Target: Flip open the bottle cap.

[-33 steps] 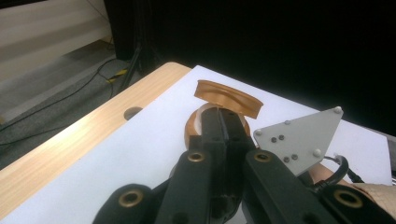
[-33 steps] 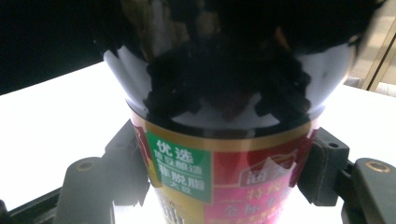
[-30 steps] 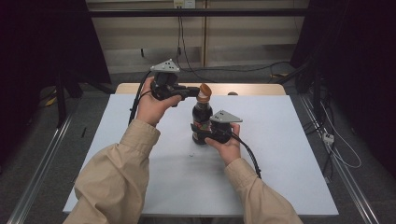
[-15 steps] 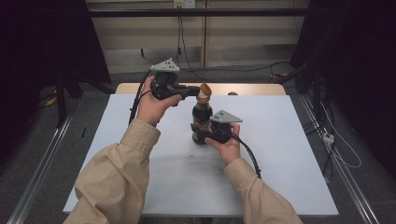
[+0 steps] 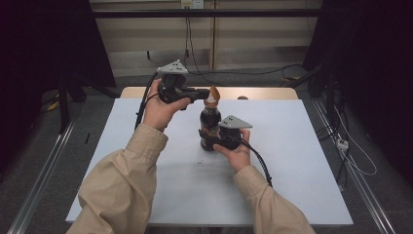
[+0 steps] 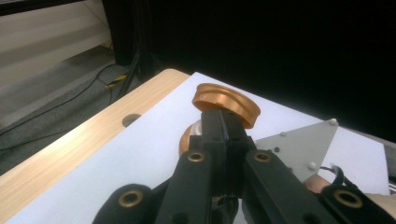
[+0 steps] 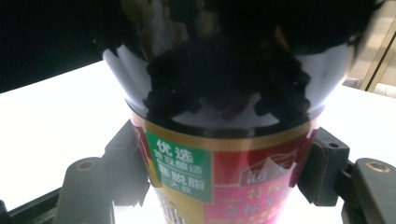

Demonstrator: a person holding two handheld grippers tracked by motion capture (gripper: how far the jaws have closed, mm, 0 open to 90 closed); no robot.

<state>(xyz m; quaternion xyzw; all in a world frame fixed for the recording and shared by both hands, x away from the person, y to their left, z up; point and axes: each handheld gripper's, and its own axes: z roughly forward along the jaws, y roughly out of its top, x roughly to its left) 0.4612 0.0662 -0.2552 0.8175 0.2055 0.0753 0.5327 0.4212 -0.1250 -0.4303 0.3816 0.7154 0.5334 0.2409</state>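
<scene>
A dark sauce bottle (image 5: 210, 127) with a red and green label (image 7: 224, 177) stands upright on the white table (image 5: 292, 146). My right gripper (image 5: 208, 138) is shut on its body, one pad on each side of the label (image 7: 226, 158). The bottle's orange flip lid (image 5: 213, 94) is tipped up and open. My left gripper (image 5: 200, 92) reaches in level from the left, its jaws pressed together on the near edge of that lid (image 6: 227, 101). The jaw tips (image 6: 220, 122) cover the spot where they meet the lid. The orange neck ring (image 6: 187, 140) shows just below.
A wooden strip (image 5: 263, 92) with a round hole (image 6: 131, 120) runs along the table's far edge. Cables (image 5: 253, 73) lie on the floor beyond it. Metal rails (image 5: 44, 170) flank the table on both sides. Each gripper trails a black cable.
</scene>
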